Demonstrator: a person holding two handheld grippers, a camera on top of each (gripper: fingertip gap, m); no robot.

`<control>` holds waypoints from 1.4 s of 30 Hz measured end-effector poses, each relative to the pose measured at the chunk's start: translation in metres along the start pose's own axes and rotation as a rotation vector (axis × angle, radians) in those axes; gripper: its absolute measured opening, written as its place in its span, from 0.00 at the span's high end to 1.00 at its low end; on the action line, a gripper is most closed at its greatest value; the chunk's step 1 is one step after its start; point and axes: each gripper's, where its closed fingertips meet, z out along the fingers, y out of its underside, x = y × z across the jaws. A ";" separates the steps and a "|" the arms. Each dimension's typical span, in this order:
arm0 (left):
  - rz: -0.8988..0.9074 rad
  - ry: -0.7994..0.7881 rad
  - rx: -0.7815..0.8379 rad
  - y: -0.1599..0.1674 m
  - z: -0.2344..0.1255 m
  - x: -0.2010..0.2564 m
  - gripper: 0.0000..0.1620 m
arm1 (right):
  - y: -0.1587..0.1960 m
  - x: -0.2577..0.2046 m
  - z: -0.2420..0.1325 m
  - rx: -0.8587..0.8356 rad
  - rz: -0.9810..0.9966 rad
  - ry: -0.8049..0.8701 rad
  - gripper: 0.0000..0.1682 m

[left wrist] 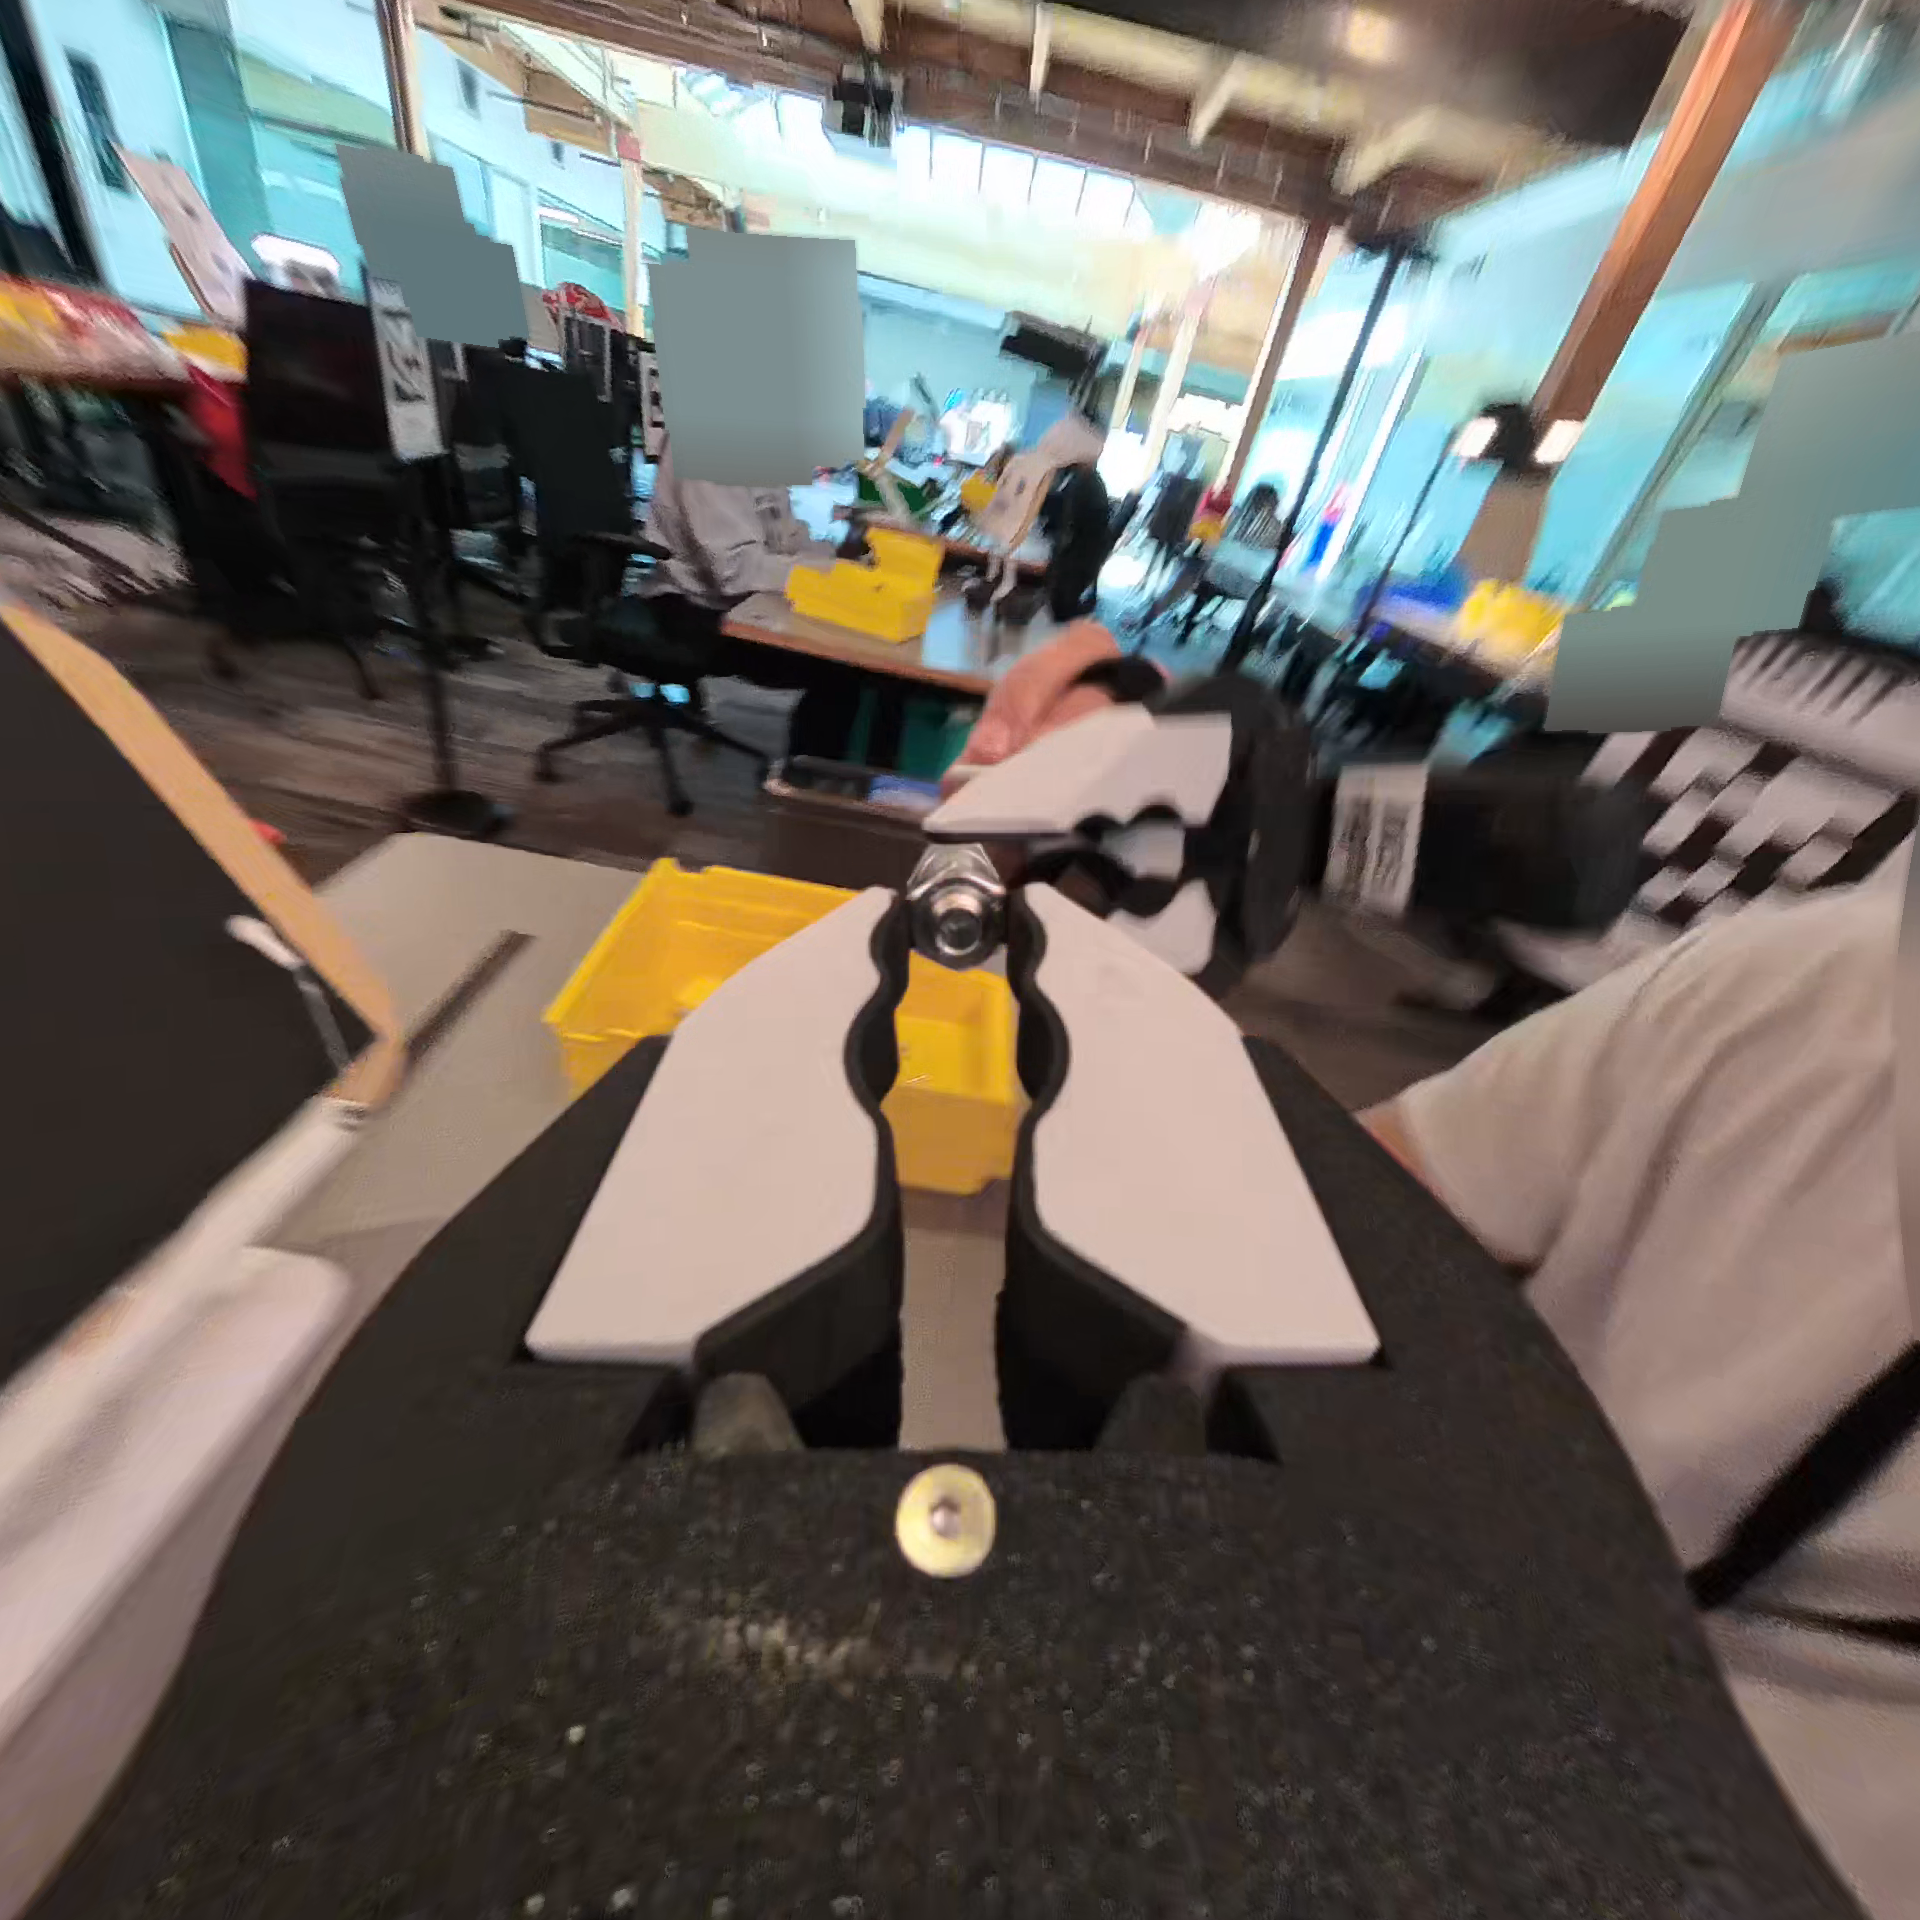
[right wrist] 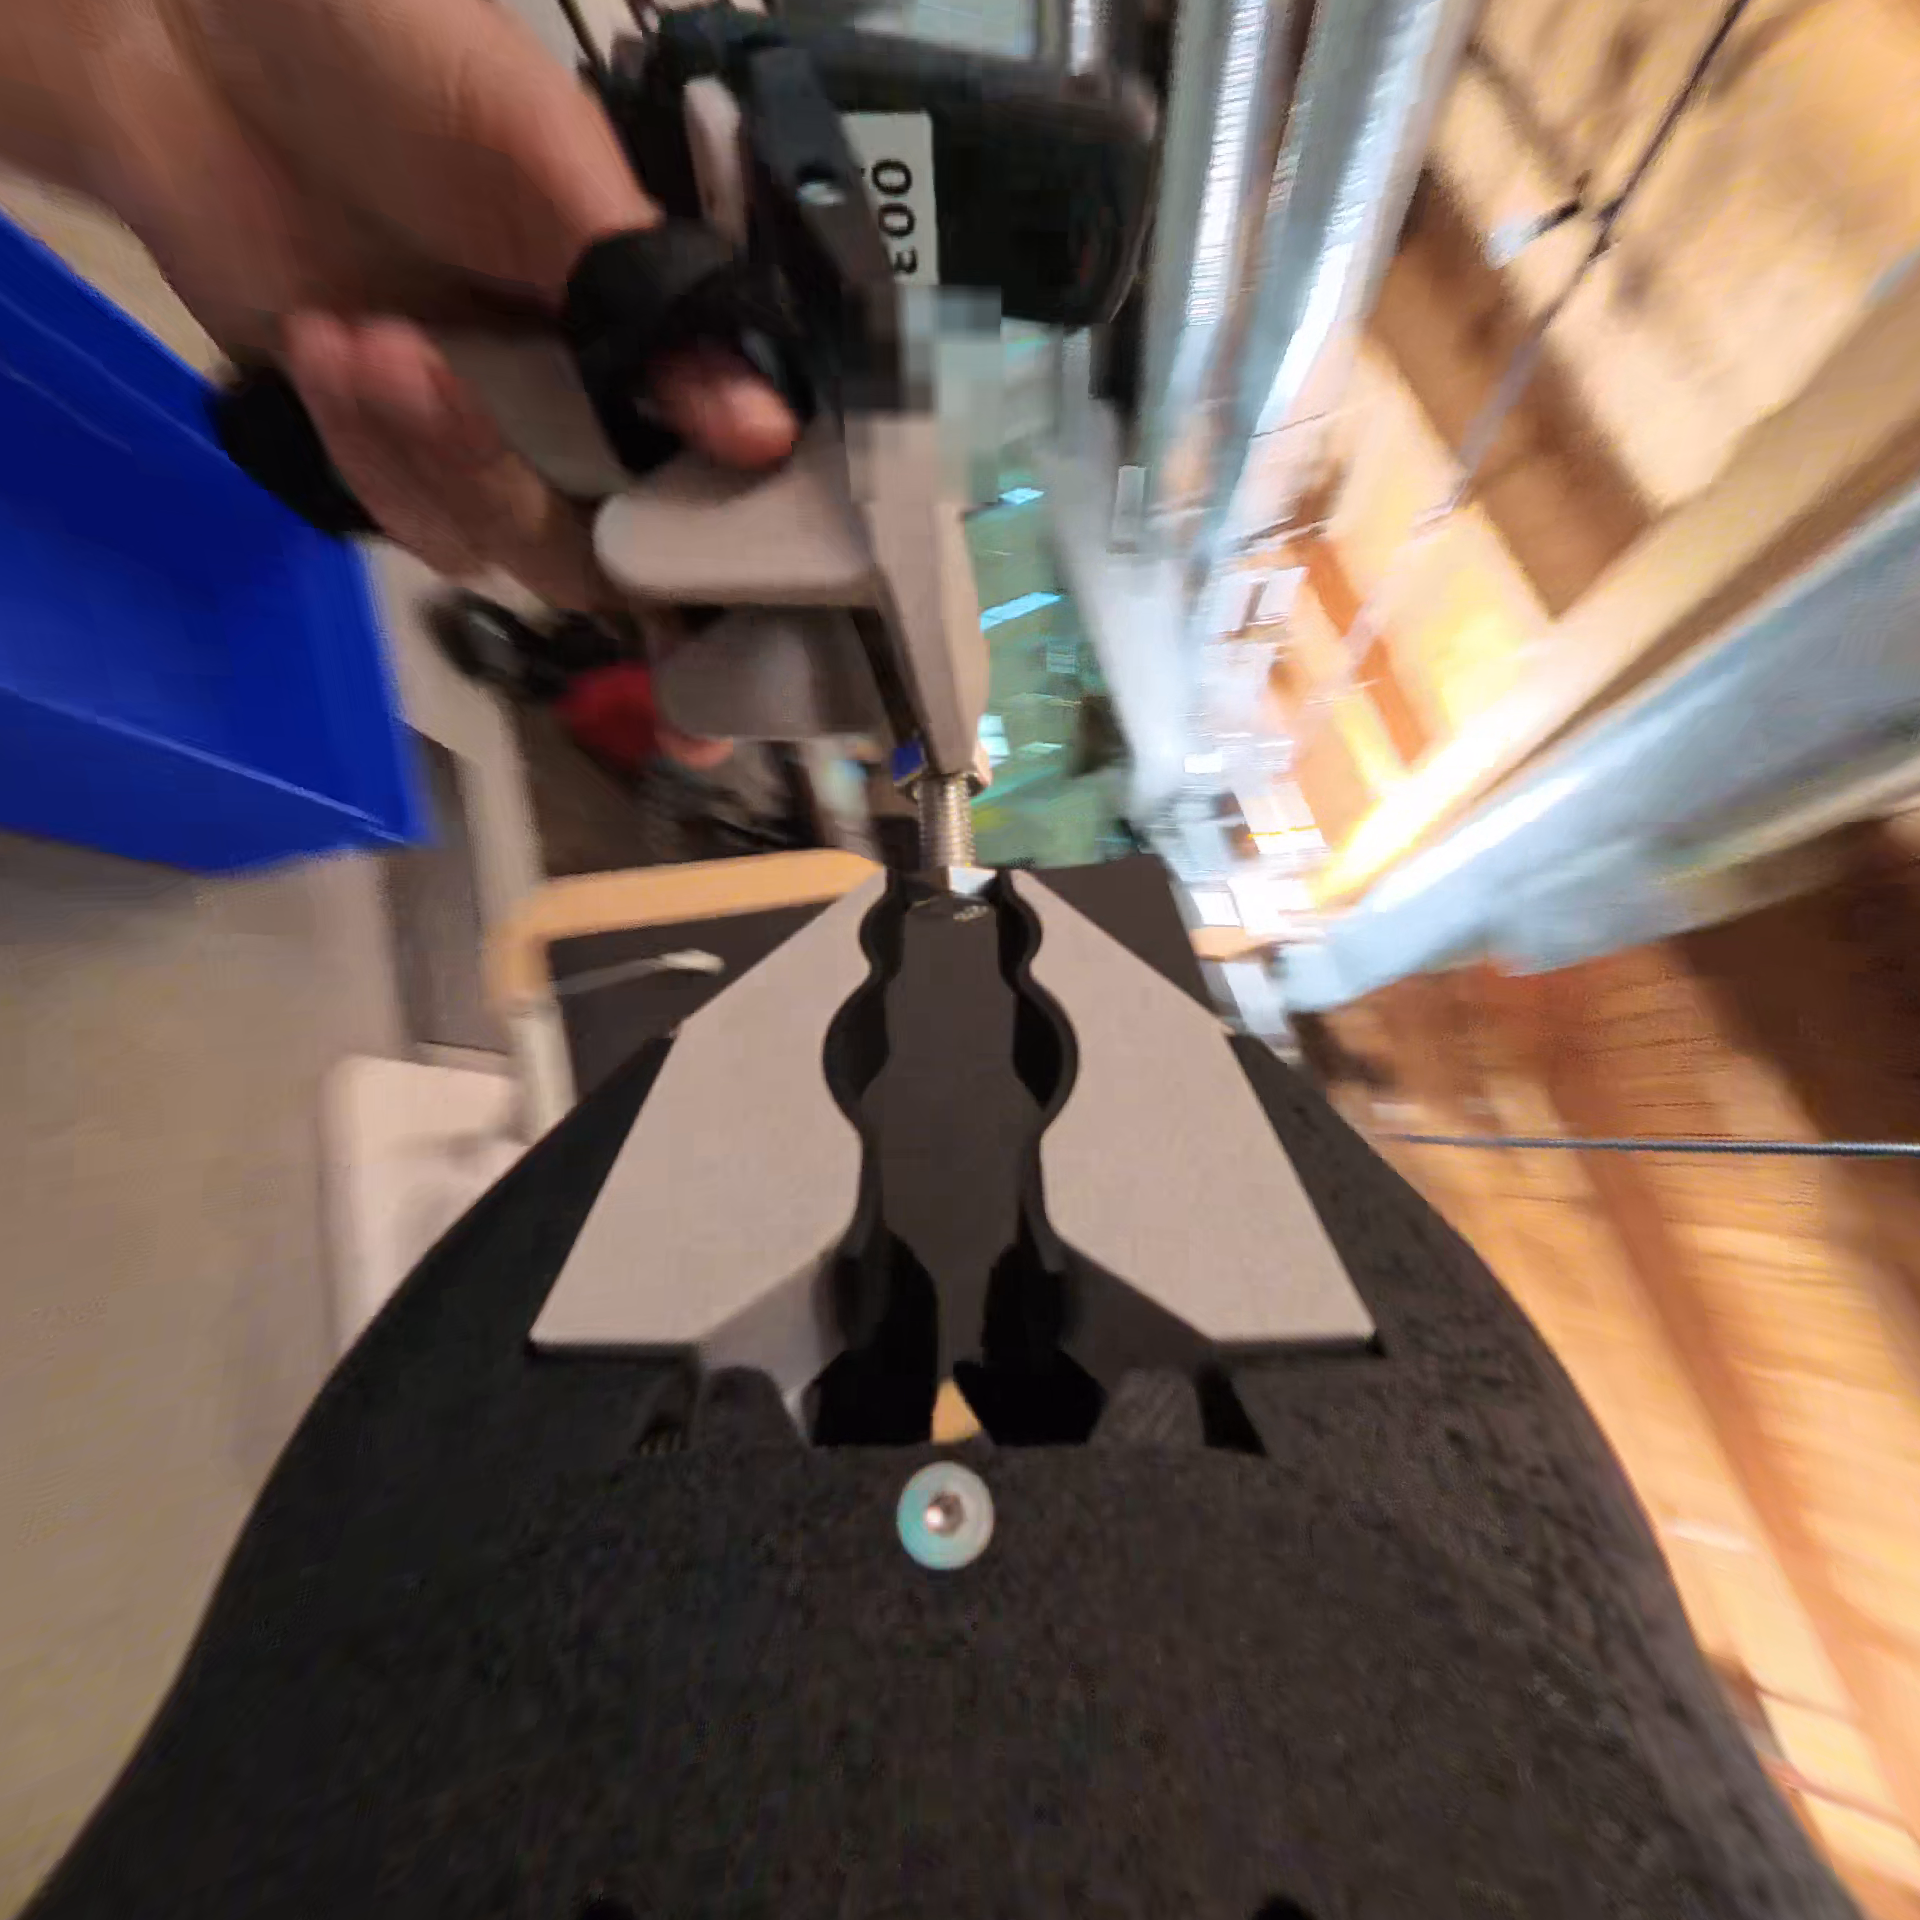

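We see the left gripper (left wrist: 954,920) pinching the head end of a silver bolt (left wrist: 954,914) between its fingertips, above a yellow bin (left wrist: 727,935) that sits on a grey table (left wrist: 457,997). The right gripper (right wrist: 945,883) is closed on the other end of the same bolt, whose threaded shaft (right wrist: 943,821) runs between the two tips (a nut may sit there, though we cannot tell through the blur). In the right wrist view a hand (right wrist: 416,343) grips the left tool, with a blue bin (right wrist: 177,644) to the left. A black board with a wooden edge (left wrist: 156,935) stands left of the yellow bin
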 end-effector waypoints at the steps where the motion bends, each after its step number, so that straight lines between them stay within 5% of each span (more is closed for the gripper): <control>1: -0.099 0.040 0.023 -0.002 -0.001 -0.002 0.89 | 0.001 0.002 0.002 -0.022 -0.113 0.072 0.90; 4: -0.245 0.107 0.065 -0.006 -0.004 -0.012 0.89 | 0.004 0.001 0.010 -0.067 -0.238 0.154 0.90; 7: -0.116 0.027 0.012 0.000 -0.006 -0.019 0.89 | 0.011 -0.005 0.017 -0.060 -0.173 0.115 0.90; 11: 0.201 -0.027 -0.035 0.010 -0.012 -0.008 0.59 | 0.017 -0.015 0.017 -0.029 0.050 -0.032 0.90; 13: 0.373 -0.079 0.001 0.006 -0.020 -0.005 0.54 | 0.018 -0.023 0.014 -0.019 0.213 -0.169 0.90; 18: 0.399 -0.060 -0.106 0.024 -0.027 0.005 0.57 | 0.014 -0.033 0.002 0.014 0.710 -0.526 0.90; 22: 0.663 -0.258 -0.186 0.026 -0.025 -0.018 0.67 | 0.002 -0.042 -0.014 0.066 0.970 -0.767 0.90; 25: 0.805 -0.244 -0.203 0.035 -0.019 -0.010 0.77 | -0.001 -0.048 -0.019 0.070 1.006 -0.843 0.90; 33: 0.849 -0.118 -0.293 0.061 -0.008 0.006 0.78 | -0.015 -0.062 -0.030 0.086 1.037 -0.987 0.90; 36: 0.863 -0.056 -0.292 0.065 -0.005 0.014 0.89 | -0.015 -0.065 -0.029 0.078 1.035 -0.994 0.90; 42: 0.774 -0.042 -0.206 0.043 -0.002 0.015 0.92 | -0.019 -0.043 -0.024 0.204 1.074 -0.895 0.90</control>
